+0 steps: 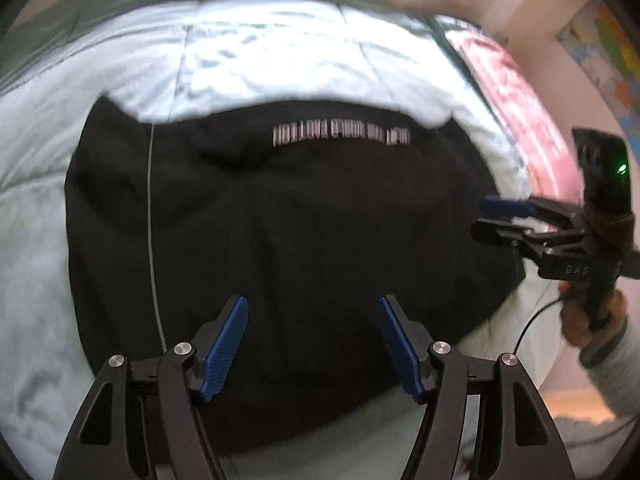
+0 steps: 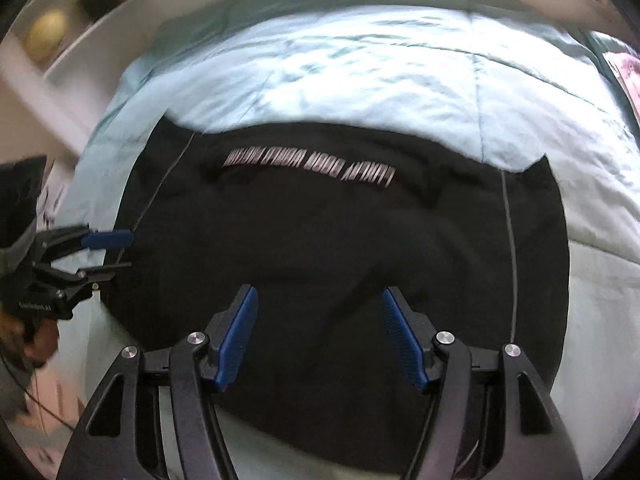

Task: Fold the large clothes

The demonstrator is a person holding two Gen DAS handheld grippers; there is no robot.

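Note:
A large black garment (image 1: 280, 248) with a line of white lettering (image 1: 342, 136) lies spread flat on a pale blue quilt (image 1: 248, 52); it also shows in the right wrist view (image 2: 340, 248). My left gripper (image 1: 314, 348) is open and empty, above the garment's near edge. My right gripper (image 2: 320, 344) is open and empty, above the near part of the garment. The right gripper (image 1: 486, 220) also shows in the left wrist view at the garment's right edge, jaws apart. The left gripper (image 2: 116, 250) shows in the right wrist view at the garment's left edge.
The quilt (image 2: 360, 68) covers a bed and extends past the garment on all sides. A pink patterned cloth (image 1: 516, 92) lies along the bed's right side. White shelves (image 2: 64, 36) stand at the far left. A black cable (image 1: 528, 328) hangs from the right gripper.

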